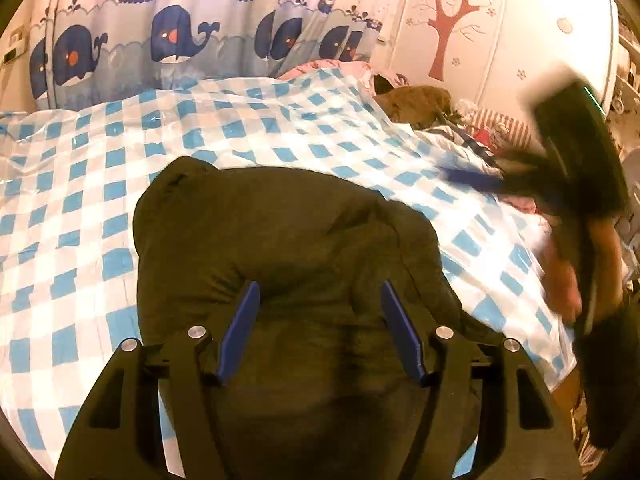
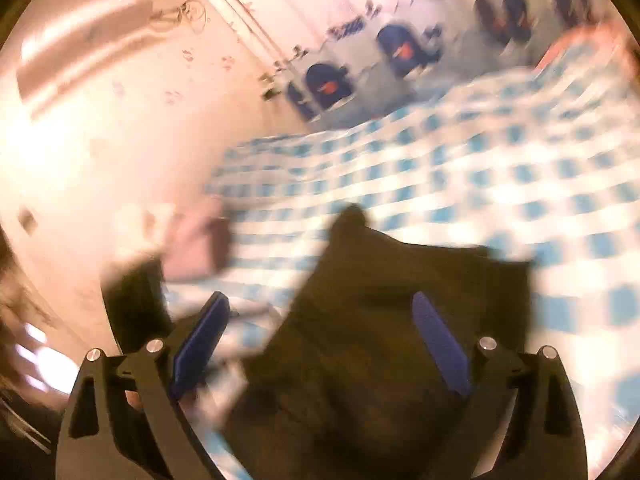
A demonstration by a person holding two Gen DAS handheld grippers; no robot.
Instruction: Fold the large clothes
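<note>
Dark garment (image 1: 280,240) lies bunched on the checked sheet (image 1: 80,200); left gripper (image 1: 320,300) and right gripper (image 2: 320,320) both gape, holding nothing; I'd pinch real corners and pull flat before creasing.

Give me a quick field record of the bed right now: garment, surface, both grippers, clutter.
garment: dark garment bunched in a heap, not flat
surface: blue-and-white checked sheet on the bed
left gripper: open, over the garment, gripping nothing
right gripper: open, above the garment's edge; view motion-blurred
clutter: brown item and striped item at the far right of the bed
backdrop: whale curtain
</note>
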